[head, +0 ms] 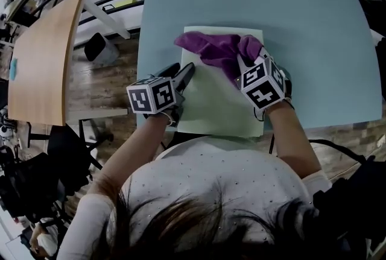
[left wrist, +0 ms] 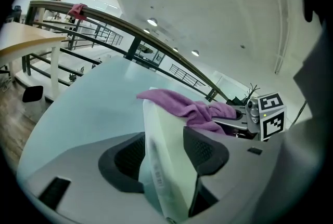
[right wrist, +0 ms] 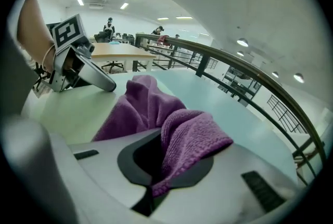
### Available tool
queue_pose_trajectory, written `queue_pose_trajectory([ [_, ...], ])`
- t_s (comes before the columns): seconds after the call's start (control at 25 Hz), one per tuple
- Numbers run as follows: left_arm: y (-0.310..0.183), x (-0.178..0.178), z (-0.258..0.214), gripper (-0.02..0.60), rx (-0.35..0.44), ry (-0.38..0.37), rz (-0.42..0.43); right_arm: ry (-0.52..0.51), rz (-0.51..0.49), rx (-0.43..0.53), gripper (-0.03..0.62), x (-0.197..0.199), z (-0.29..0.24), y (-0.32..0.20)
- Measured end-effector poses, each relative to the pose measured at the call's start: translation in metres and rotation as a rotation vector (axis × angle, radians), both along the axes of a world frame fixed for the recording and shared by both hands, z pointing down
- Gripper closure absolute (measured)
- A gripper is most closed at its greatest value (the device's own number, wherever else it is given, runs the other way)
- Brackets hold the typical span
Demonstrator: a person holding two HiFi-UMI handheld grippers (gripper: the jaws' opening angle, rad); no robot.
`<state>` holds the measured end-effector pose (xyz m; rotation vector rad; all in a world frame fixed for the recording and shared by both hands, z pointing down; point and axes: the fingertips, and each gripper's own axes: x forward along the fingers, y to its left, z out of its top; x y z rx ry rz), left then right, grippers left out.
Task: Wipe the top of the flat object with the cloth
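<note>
Right tongs [right wrist: 169, 161] pinching cloth [right wrist: 139, 108] (purple), left tongs [left wrist: 166, 155] clamping edge of flat object [head: 212, 102]

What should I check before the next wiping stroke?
1. Left tool shut on the flat object at its left edge: ok.
2. Right tool shut on the cloth: ok.
3. Cloth lying on the flat object's top, at the far end: ok.
4. Nothing else on the top in the cloth's path: ok.
5. Flat object's near edge supported by the table: cannot tell.
6. Dirt left on the top: cannot tell.
</note>
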<state>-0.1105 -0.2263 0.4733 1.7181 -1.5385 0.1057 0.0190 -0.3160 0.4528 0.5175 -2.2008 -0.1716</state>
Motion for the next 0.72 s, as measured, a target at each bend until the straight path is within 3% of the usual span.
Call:
queue_pose_trajectory([
  [0.24, -0.002, -0.004, 0.003, 0.357, 0.008, 0.014, -0.004, 0.012, 0.118, 0.029, 0.588, 0.040, 0.001, -0.021],
  [0.48, 0.002, -0.005, 0.004, 0.357, 0.013, 0.014, -0.003, 0.146, 0.232, 0.108, 0.588, 0.097, 0.003, -0.034],
  [0.6, 0.004, -0.004, 0.002, 0.357, 0.019, -0.022, 0.004, -0.052, 0.247, 0.120, 0.588, 0.098, -0.026, -0.024],
  [0.72, 0.006, -0.004, 0.002, 0.357, 0.015, -0.032, 0.007, -0.342, 0.082, 0.155, 0.588, 0.063, -0.085, 0.003],
])
